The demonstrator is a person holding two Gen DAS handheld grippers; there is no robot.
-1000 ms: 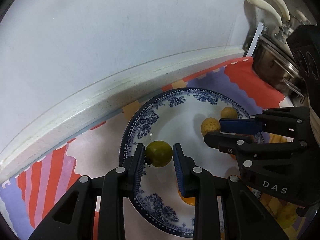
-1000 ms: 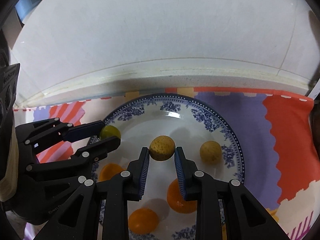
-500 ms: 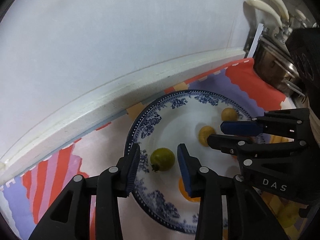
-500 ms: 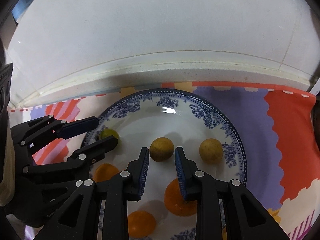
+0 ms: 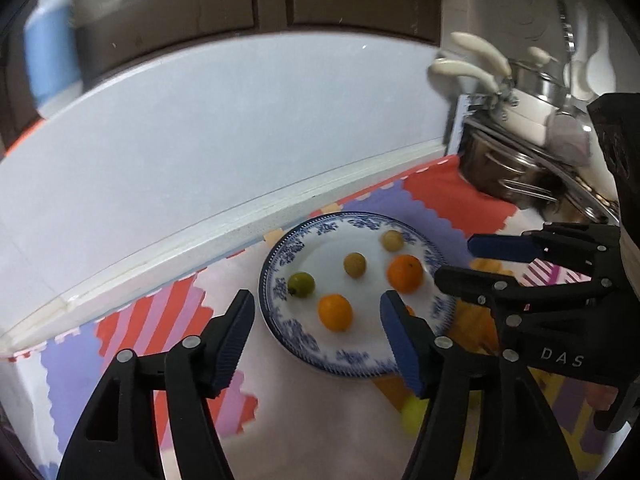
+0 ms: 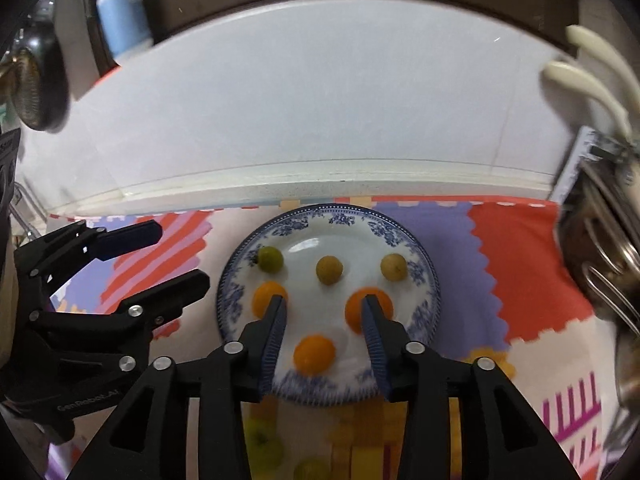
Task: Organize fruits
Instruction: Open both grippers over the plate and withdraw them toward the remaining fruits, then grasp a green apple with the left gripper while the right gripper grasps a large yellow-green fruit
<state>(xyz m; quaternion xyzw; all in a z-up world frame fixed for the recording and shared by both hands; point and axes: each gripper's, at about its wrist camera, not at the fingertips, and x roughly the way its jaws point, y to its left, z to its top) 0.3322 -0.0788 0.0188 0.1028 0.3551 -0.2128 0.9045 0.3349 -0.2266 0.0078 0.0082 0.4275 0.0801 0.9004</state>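
A blue-and-white plate [image 5: 285, 251] [image 6: 332, 213] lies on a colourful mat. On it sit a green fruit [image 5: 301, 284] [image 6: 270, 259], two yellow-brown fruits [image 5: 355, 264] [image 6: 329, 269] and three oranges [image 6: 314, 354]. My left gripper [image 5: 316, 306] hovers above the plate's near edge, its jaws opening, with no pad touching any fruit. My right gripper [image 6: 323, 306] hangs over the plate's near half, its jaws also opening and gripping nothing. Each gripper shows in the other's view, the right one [image 5: 460, 262] beside the plate's right rim and the left one [image 6: 176, 258] off its left rim.
Steel pots [image 5: 520, 168] with cream-handled utensils stand at the right on the counter. A white ledge and wall [image 6: 320, 120] run behind the plate. A blue bottle [image 6: 124, 12] stands on a shelf above. Several green fruits [image 6: 260, 434] lie on the mat in front of the plate.
The left gripper let go of the green fruit and the right one of a yellow-brown fruit. Both pulled back and up from the plate, jaws spreading.
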